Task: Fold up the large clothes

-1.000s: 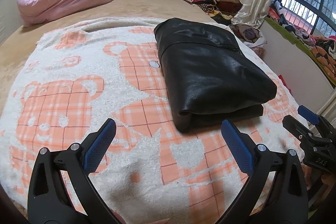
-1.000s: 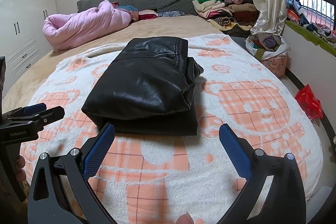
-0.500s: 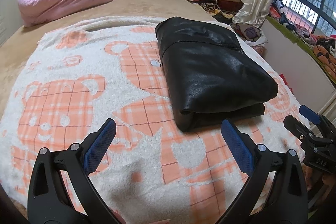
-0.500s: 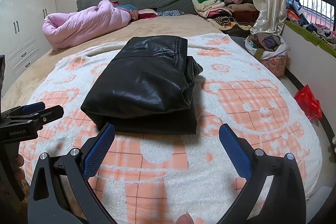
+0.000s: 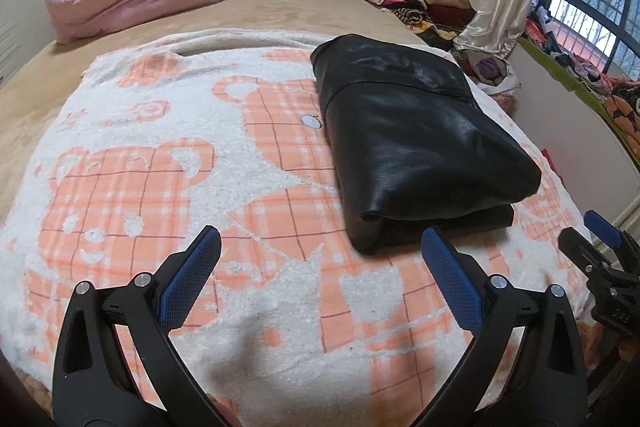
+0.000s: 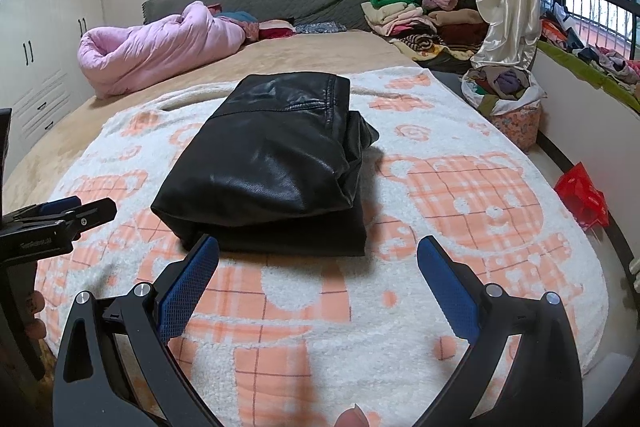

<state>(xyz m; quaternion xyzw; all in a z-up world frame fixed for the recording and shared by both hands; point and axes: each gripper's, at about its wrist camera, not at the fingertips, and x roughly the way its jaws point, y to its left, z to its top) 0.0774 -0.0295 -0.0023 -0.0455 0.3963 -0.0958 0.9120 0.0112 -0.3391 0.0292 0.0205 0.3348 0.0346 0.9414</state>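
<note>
Folded into a tidy thick rectangle: shiny black leather-look jacket [image 6: 272,167], lying on the fleecy white-and-orange bear-print blanket [image 6: 460,195], toward its right edge in the left wrist view. Hovering short of the blanket's near edge, left gripper [image 5: 320,271] spread wide, nothing between the blue pads. Same for right gripper [image 6: 318,275]: wide apart, empty, clear of the garment. Looks done, barring a stray bulge on the jacket's right side.

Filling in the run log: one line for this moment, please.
jacket: folded on blanket | left gripper: open, empty | right gripper: open, empty | both short of jacket
</note>
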